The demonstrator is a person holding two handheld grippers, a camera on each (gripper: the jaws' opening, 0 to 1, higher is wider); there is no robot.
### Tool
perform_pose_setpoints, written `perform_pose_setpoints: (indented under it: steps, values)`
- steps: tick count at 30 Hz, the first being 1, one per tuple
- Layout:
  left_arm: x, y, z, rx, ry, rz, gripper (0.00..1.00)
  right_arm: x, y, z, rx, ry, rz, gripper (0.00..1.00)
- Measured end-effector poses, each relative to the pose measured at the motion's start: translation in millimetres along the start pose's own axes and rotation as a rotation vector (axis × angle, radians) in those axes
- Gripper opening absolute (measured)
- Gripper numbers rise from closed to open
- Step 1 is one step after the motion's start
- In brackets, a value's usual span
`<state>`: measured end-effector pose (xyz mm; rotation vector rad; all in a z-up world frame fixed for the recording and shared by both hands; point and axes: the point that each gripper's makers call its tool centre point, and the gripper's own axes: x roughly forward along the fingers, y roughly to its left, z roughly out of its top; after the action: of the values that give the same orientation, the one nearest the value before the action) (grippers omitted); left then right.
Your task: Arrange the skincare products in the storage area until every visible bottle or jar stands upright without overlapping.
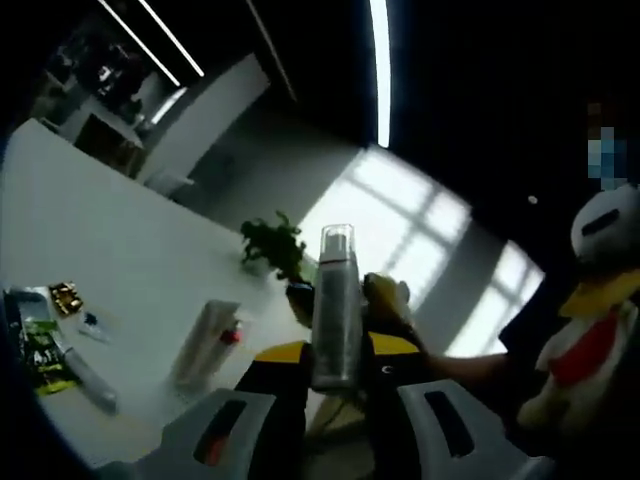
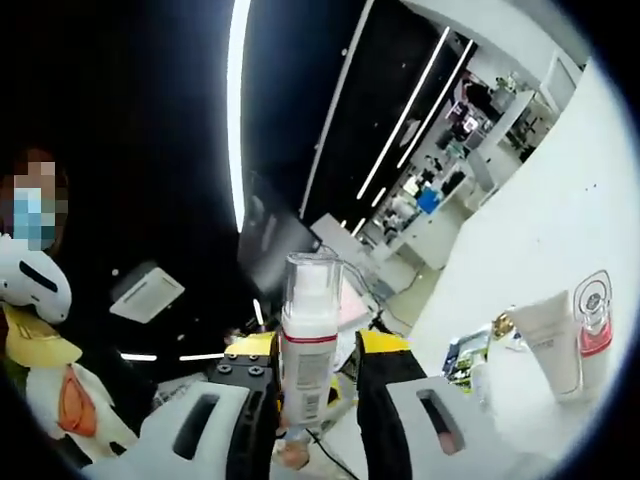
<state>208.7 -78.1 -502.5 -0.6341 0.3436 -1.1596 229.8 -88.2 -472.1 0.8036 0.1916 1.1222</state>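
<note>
The white table (image 2: 560, 200) spreads ahead, a tube (image 2: 552, 345) standing off to the right. The right gripper (image 2: 310, 420) clamps a pump bottle (image 2: 308, 340); the left gripper (image 1: 335, 415) flanks it, grip unclear. Lower it level, clear of the tube.

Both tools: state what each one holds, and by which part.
Left tool: shut on the grey bottle, gripped near its base. Right tool: shut on the white pump bottle, gripped at its lower body.
</note>
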Motion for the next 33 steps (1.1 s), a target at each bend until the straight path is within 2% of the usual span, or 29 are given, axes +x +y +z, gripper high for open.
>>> perform_pose_setpoints:
  steps: [6,9,14,15,17,20,24,27,33]
  values:
    - [0.9,-5.4,-2.7,-0.004,0.000,-0.022,0.24,-3.9,6.3,1.2,-0.036,0.005,0.021,0.20]
    - [1.4,-11.3,-4.9,0.051,0.021,-0.044,0.24,-4.7,10.8,0.4,-0.041,0.016,0.038,0.19]
    - [2.0,-14.6,-14.9,0.138,0.127,-0.053,0.19,-5.8,14.3,-4.9,-0.088,0.074,0.037,0.19]
    - [2.3,-18.6,-16.3,0.143,0.142,-0.073,0.18,-6.1,15.0,-5.9,-0.097,0.088,0.041,0.19]
    - [2.4,-15.6,-18.4,0.185,0.181,-0.048,0.18,-6.5,15.4,-8.1,-0.114,0.113,0.038,0.19]
    - [2.9,-13.9,-24.8,0.254,0.261,-0.028,0.20,-6.4,16.9,-14.8,-0.170,0.181,0.041,0.19]
    - [3.2,-11.9,-30.4,0.321,0.338,-0.004,0.23,-6.1,18.5,-21.2,-0.240,0.257,0.040,0.19]
    - [0.4,-11.5,-38.5,0.410,0.436,0.005,0.23,-7.5,18.3,-28.8,-0.316,0.339,0.041,0.19]
    - [-1.6,-11.6,-49.4,0.528,0.582,0.008,0.26,-10.6,22.8,-46.0,-0.408,0.460,0.081,0.19]
